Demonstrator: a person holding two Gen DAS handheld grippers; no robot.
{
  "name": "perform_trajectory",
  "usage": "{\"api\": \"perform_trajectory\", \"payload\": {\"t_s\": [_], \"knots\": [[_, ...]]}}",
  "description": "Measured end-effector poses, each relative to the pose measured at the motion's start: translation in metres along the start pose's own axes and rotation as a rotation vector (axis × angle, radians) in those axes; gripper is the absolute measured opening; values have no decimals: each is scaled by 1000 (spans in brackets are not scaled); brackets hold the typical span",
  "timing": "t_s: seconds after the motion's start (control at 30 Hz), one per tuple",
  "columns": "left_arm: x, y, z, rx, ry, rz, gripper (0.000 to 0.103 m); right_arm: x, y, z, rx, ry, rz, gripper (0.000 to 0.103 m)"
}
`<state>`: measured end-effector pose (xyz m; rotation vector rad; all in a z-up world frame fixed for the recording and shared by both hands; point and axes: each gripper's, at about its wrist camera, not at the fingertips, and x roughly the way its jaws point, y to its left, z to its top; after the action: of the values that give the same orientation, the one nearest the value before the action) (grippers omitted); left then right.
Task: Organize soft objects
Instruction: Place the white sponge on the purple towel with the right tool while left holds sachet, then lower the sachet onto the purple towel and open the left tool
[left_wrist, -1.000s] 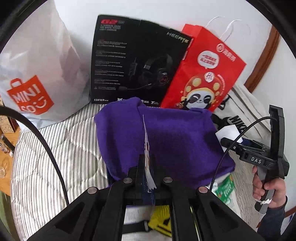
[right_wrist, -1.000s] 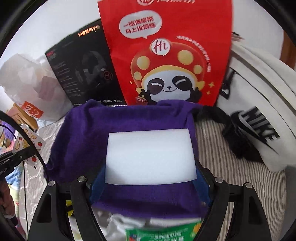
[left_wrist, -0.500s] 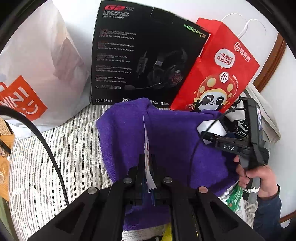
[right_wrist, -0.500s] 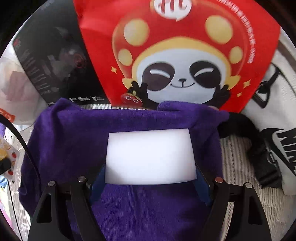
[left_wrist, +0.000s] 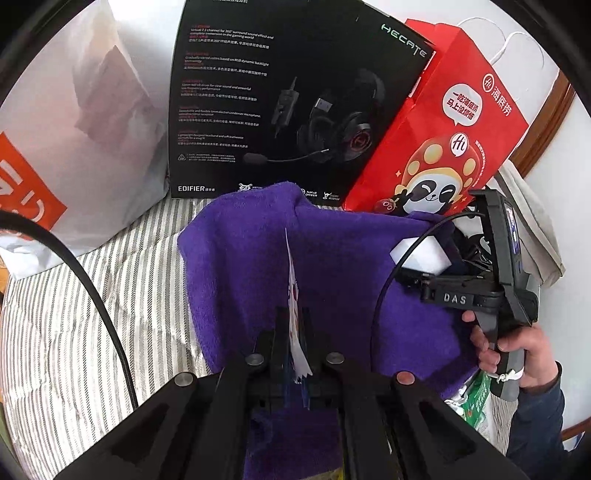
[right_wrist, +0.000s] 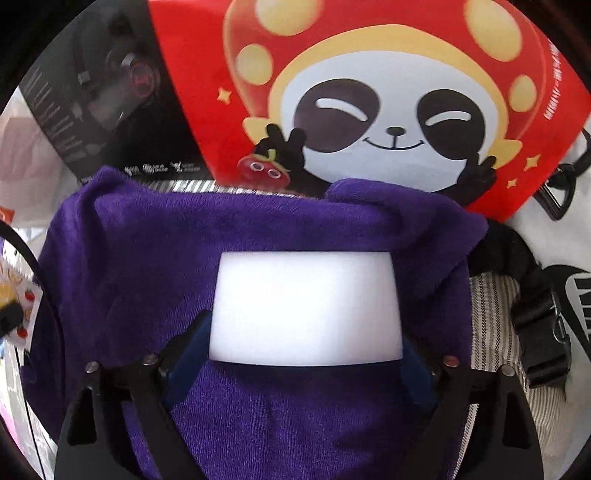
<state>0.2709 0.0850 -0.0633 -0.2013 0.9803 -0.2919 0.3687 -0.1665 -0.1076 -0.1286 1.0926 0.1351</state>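
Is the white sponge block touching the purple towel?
Cannot tell. In the right wrist view the white block sits between the opening fingers, over the purple towel, but no contact or gap shows plainly.

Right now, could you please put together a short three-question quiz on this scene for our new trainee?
1. True or false: the purple towel lies on the striped bedding.
2. What sits between the fingers of the right gripper? A) a white foam block B) a headset C) a Miniso bag
3. Fill in: the left gripper is shut on a thin ____ packet.

Key:
1. True.
2. A: the white foam block is between the jaws, which are opening.
3. Printed: the printed packet stands edge-on in the shut jaws, above the towel.
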Motion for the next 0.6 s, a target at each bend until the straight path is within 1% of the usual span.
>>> {"api": "perform_trajectory", "payload": {"t_s": [0.07,0.13,0.23,0.3,0.43,0.6], "knots": [[3,1,2,2,0,-3,5,0,2,-1,-1,17,-12,93],[5,1,5,6,-3,-3,5,-2,0,-4,15,27,-2,93],[12,2,9,8,0,-5,5,-12,-9,-11,38,30,-12,93],[19,3,12,-6,7,-14,5,-22,-12,-16,46,21,11,93],[32,0,16,-5,13,-32,5,-50,-14,-29,51,-26,13,93],[50,-2,17,-7,34,-34,5,-84,-20,-56,69,-67,19,93]]}}
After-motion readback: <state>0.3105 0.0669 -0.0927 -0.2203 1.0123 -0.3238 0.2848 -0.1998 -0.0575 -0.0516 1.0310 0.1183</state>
